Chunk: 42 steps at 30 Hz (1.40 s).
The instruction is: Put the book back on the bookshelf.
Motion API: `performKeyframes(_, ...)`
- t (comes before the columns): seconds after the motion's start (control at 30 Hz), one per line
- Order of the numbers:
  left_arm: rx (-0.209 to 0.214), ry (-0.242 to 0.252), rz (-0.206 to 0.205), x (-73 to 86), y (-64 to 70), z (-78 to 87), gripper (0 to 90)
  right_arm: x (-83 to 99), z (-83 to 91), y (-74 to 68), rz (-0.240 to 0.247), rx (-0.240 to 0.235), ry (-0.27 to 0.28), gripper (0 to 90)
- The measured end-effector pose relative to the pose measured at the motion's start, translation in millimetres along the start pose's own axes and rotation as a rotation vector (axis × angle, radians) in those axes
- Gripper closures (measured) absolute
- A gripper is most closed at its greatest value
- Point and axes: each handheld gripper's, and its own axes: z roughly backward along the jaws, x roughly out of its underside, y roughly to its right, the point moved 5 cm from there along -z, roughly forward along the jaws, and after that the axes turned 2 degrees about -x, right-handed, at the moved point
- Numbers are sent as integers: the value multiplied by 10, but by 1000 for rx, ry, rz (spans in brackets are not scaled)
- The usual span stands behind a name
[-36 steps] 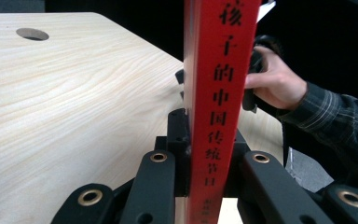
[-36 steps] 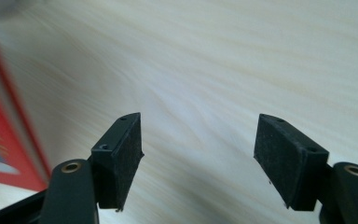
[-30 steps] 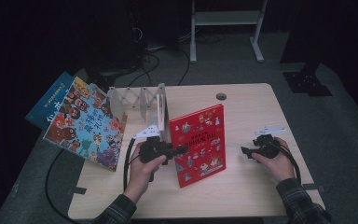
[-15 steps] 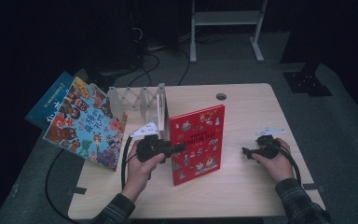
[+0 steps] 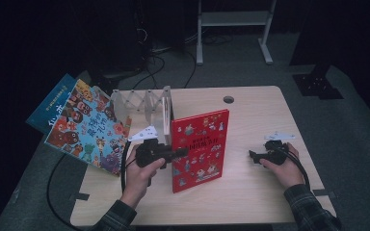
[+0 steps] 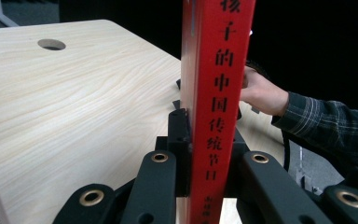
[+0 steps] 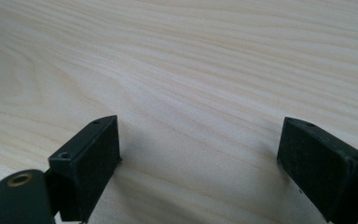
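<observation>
A red picture book (image 5: pixel 200 149) stands upright near the middle of the wooden table (image 5: pixel 250 103). My left gripper (image 5: pixel 180 152) is shut on its spine edge; in the left gripper view the red spine (image 6: pixel 216 102) with black characters rises between the two black jaws. My right gripper (image 5: pixel 253 156) rests low on the table to the right of the book, apart from it. In the right gripper view it (image 7: pixel 198 158) stands open, its pads (image 7: pixel 95 156) wide apart over bare wood with nothing between them.
A white accordion book rack (image 5: pixel 142 103) stands behind the red book. A colourful picture book (image 5: pixel 89 127) and a blue book (image 5: pixel 53 103) lean off the table's left edge. A cable hole (image 5: pixel 228 99) sits at the back. A plaid-sleeved forearm (image 6: pixel 326 126) lies beyond the book.
The left gripper has tipped the red book up from a leaning tilt to upright and shifted it slightly toward the rack. The right gripper has hardly moved.
</observation>
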Motion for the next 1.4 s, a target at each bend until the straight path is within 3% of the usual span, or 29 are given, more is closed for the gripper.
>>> performKeyframes(0.5,-35,51,37,-6,-111,416,793,-2,-2,6,-9,5,-1,117)
performKeyframes(0.87,-86,116,80,15,-247,872,793,-4,-4,19,-12,11,1,117)
performKeyframes(1.4,-218,211,111,28,-469,1560,793,-7,-6,33,-17,18,-1,117)
